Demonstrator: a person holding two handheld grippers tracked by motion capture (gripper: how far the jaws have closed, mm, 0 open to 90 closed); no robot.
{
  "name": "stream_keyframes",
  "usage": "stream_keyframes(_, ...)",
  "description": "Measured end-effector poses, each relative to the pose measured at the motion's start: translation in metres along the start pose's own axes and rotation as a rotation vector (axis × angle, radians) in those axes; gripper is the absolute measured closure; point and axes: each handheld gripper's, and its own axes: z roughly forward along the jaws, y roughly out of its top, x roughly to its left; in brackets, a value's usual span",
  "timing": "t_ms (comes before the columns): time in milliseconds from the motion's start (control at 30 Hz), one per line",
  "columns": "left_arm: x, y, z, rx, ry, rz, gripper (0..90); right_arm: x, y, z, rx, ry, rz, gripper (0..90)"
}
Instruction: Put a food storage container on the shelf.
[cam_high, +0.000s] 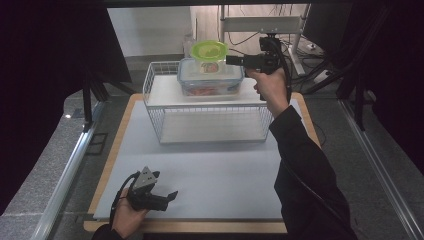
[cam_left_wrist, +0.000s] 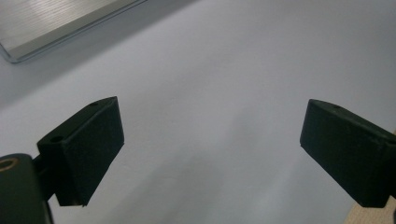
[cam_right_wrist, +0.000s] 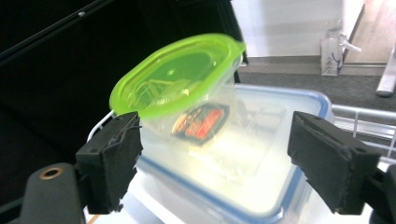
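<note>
Green-lidded tub (cam_high: 209, 56), a small clear plastic cup with a lime lid and a red printed label, stands on the lid of a larger clear box (cam_high: 210, 77) with blue trim; both sit on the top shelf of a white wire rack (cam_high: 156, 100) at the far side of the table (cam_high: 215, 170); the high view shows red contents in the lower box, which cannot be made out more closely; the right gripper view shows the tub's translucent wall, its glossy lid with a small tab at one edge, and the frosted, rounded-corner lid beneath it, detail that the high view leaves small.

Right gripper (cam_high: 231, 60) is held level at the tub's height, just beside it; in its own view (cam_right_wrist: 212, 163) the black, rough-faced pads stand wide apart on either side of the tub's base, neither pressing on it, so it is open and grips nothing.

Left gripper (cam_high: 170, 196) rests low near the table's front edge, well apart from the rack; its own view (cam_left_wrist: 212, 154) shows its jaws spread with nothing between them over the smooth pale grey mat, with a strip of brushed metal (cam_left_wrist: 56, 23) at the top corner and a sliver of wooden edge (cam_left_wrist: 369, 214) at the bottom.
</note>
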Motion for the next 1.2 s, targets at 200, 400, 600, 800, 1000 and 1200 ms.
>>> stream_keyframes(200, 0.000, 0.000, 0.000, -0.002, 0.000, -0.003, 6.1, -0.002, -0.018, -0.010, 0.017, -0.002, -0.054, 12.4)
stream_keyframes(400, 0.000, 0.000, 0.000, -0.001, 0.000, -0.001, 6.2, -0.002, -0.042, -0.023, 0.040, -0.006, -0.124, 8.8)
stream_keyframes(600, 0.000, 0.000, 0.001, 0.000, 0.001, -0.001, 6.1, 0.000, -0.067, -0.035, 0.063, -0.009, -0.196, 6.3)
stream_keyframes(800, 0.000, 0.000, 0.001, 0.004, 0.005, 0.006, 6.0, 0.002, -0.087, -0.045, 0.077, 0.007, -0.226, 4.7)
stream_keyframes(1000, -0.001, 0.000, 0.001, 0.002, 0.005, 0.004, 6.0, 0.007, -0.112, -0.053, 0.099, 0.020, -0.275, 1.7)
stream_keyframes(1200, -0.001, 0.000, 0.001, 0.005, 0.006, 0.009, 6.0, 0.009, -0.137, -0.061, 0.120, 0.026, -0.310, 0.0)
